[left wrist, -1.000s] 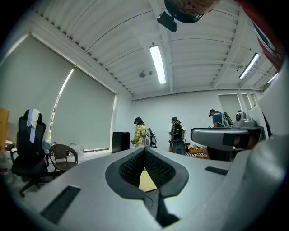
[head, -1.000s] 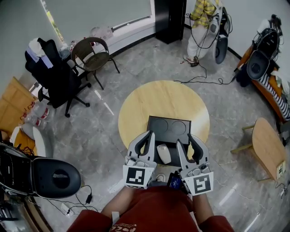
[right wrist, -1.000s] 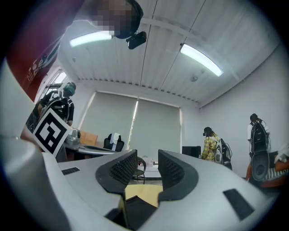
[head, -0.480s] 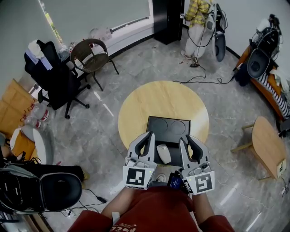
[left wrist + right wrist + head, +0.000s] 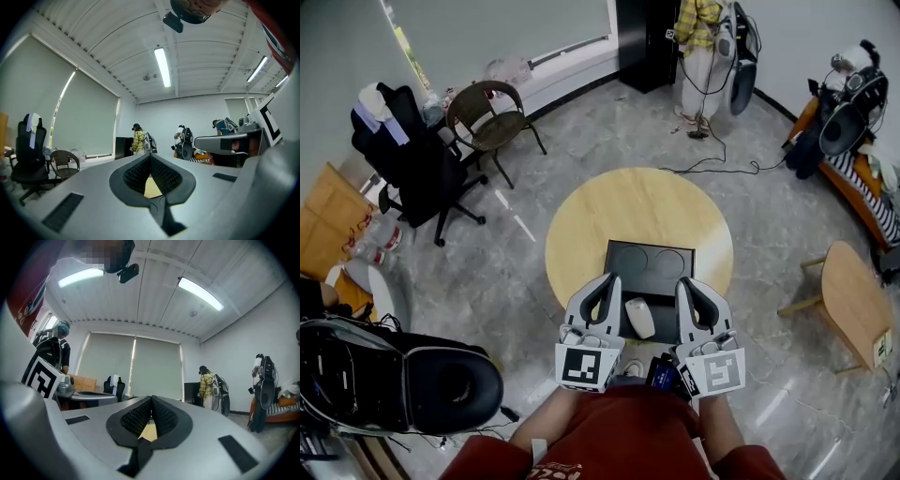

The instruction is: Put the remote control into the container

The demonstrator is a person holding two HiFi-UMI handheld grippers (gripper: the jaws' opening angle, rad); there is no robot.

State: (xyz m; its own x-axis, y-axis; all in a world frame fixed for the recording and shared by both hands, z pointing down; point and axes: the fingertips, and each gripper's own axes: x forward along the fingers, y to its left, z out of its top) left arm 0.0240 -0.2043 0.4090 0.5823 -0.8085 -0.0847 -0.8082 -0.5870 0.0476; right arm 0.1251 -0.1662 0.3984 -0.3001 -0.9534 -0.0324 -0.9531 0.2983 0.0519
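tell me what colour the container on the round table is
The container is black; the head view shows it best.

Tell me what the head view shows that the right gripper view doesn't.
Only the head view shows the black container with the white remote control lying at its near end. Only the right gripper view shows the ceiling lights. Both show the right gripper, whose jaws have just closed with nothing between them, the left gripper, a person in a yellow shirt and the black office chair.
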